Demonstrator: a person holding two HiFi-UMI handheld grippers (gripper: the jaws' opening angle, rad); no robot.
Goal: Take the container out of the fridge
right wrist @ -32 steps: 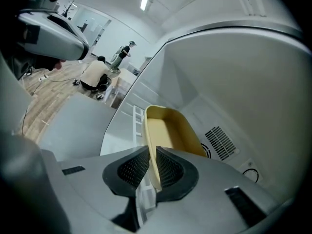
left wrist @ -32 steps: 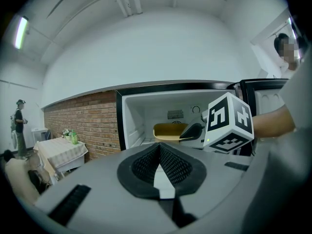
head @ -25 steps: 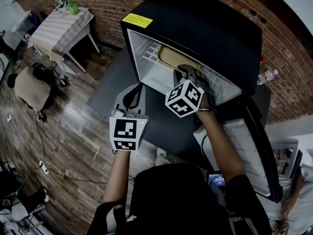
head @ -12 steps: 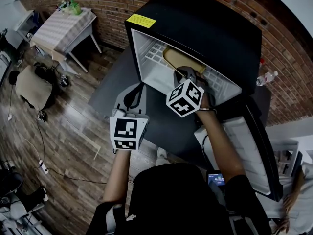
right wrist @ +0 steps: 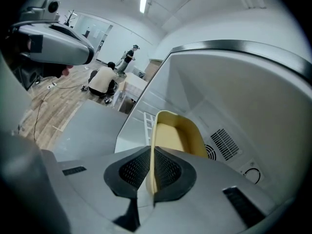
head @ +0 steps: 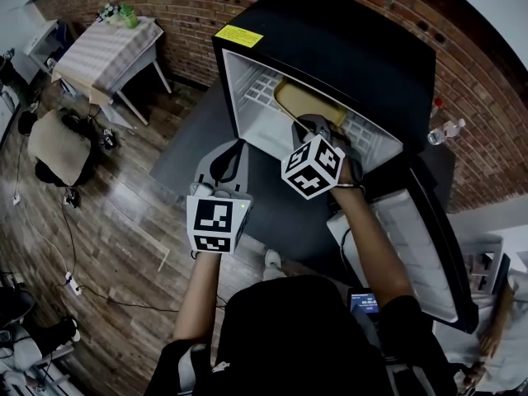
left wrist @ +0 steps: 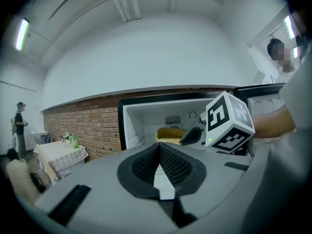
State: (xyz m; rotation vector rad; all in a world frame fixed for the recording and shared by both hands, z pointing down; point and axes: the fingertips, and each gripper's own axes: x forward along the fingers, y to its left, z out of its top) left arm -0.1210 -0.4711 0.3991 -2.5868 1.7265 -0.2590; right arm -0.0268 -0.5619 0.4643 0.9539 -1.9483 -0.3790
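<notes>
The fridge (head: 346,48) is standing open on a dark surface (head: 186,159) in front of a brick wall (head: 190,2), with its door (head: 412,250) swinging out to the person's right. The right gripper (head: 312,125) is reaching into the white compartment and pinching the near wall of the yellow container (head: 307,104). In the right gripper view, the right gripper (right wrist: 152,170) is showing its jaws drawn in almost together, with the pads pressing on either side of the thin yellow wall. The rest of the container (right wrist: 176,136) is stretching away from the jaws toward the back of the fridge (right wrist: 243,101).

The container is sitting inside the compartment, over the wire shelf (right wrist: 148,123) and near the round vent (right wrist: 224,143) on the back wall. It is probably resting on the shelf, though its underside is not showing, so I cannot tell for sure.

The left gripper (head: 224,157) is hovering outside the fridge, just beside the open front and to the left of the right one. In the left gripper view, the left gripper (left wrist: 159,156) is holding its jaws together with nothing between them. Beyond them the container (left wrist: 168,134) is showing inside the fridge (left wrist: 141,118).

A small table (head: 107,44) is standing well apart on the wooden floor (head: 99,221).
</notes>
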